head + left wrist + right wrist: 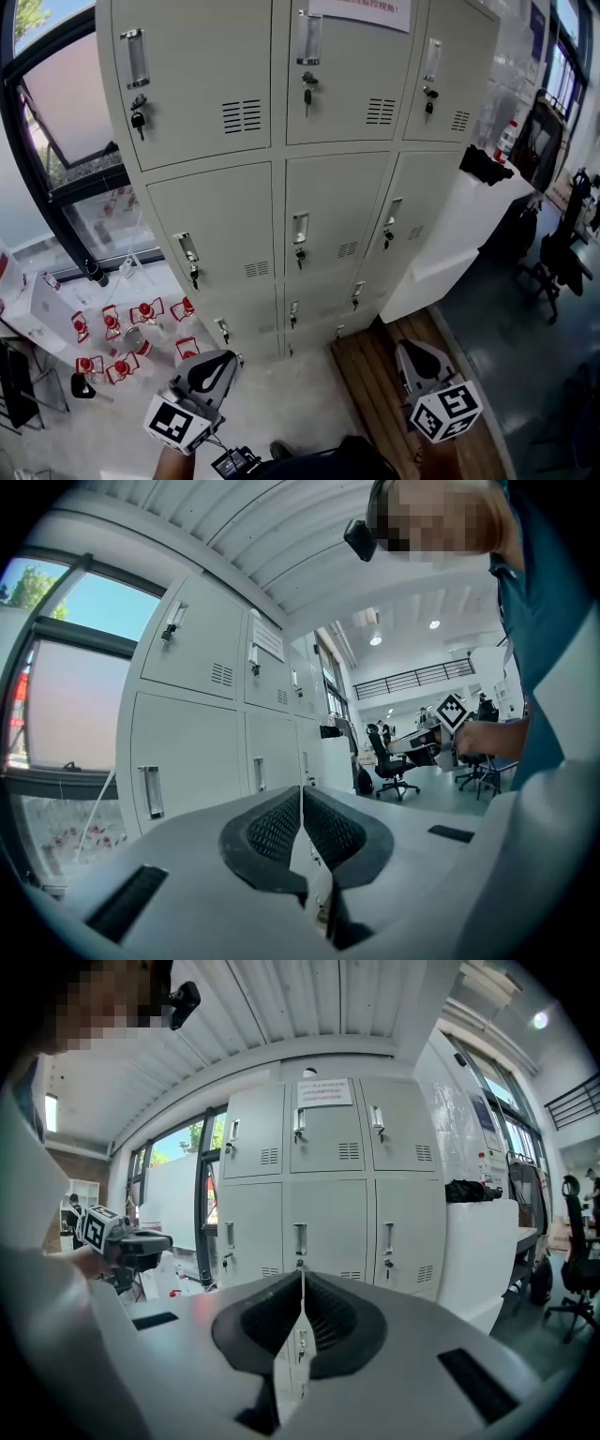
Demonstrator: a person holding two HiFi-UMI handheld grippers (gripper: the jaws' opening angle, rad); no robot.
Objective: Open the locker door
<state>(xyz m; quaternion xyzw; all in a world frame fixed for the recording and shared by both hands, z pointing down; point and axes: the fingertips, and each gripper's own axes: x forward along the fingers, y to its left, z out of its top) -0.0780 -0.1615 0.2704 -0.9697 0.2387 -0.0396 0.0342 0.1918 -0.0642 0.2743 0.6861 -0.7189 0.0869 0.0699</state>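
Observation:
A cream metal locker bank (281,141) stands in front of me, three columns wide, every door closed. Each door has a recessed handle (300,228) with a key hanging in the lock below it. My left gripper (223,360) hangs low at the left, well short of the lockers, shut and empty. My right gripper (407,349) is low at the right over the wooden strip, also shut with nothing in it. In the left gripper view the left gripper (301,796) points along the locker fronts (187,752). In the right gripper view the right gripper (302,1281) faces the lockers (328,1213) squarely from a distance.
A white counter (459,234) adjoins the lockers on the right, with a black bag (486,165) and a bottle (506,141) on it. Office chairs (558,258) stand further right. Red-and-white items (122,328) lie on the floor at the left, below a dark-framed window (56,141).

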